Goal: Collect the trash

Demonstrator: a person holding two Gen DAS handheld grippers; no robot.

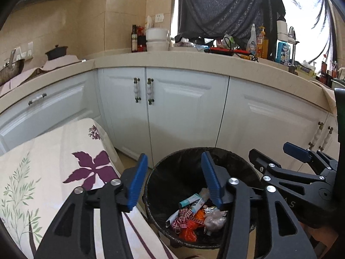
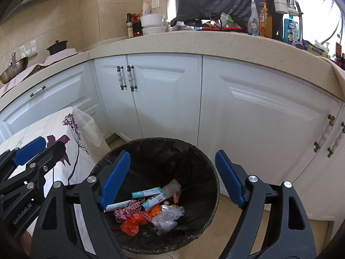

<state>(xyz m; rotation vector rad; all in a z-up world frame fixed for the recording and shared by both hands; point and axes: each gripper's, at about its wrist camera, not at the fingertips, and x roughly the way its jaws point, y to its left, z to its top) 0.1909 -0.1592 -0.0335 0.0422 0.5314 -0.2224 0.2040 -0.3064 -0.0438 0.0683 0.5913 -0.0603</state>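
A round trash bin [image 2: 195, 151] with a black liner stands on the floor before white cabinets; it also shows in the left wrist view [image 1: 172, 161]. Inside lie several pieces of trash: an orange wrapper [image 2: 131, 223], a checkered ribbon [image 2: 126, 210], small tubes [image 2: 146, 193] and clear plastic [image 2: 166, 217]. My right gripper [image 2: 172, 177] is open and empty above the bin's mouth. My left gripper [image 1: 174, 179] is open and empty over the bin's left rim. Each gripper shows in the other's view, the right [image 1: 280, 157] and the left [image 2: 36, 149].
A table with a floral cloth [image 1: 43, 172] stands left of the bin. White cabinet doors [image 2: 168, 99] rise behind it under a beige countertop [image 2: 194, 41] crowded with bottles, bowls and a pot. Tan floor [image 2: 258, 226] lies right of the bin.
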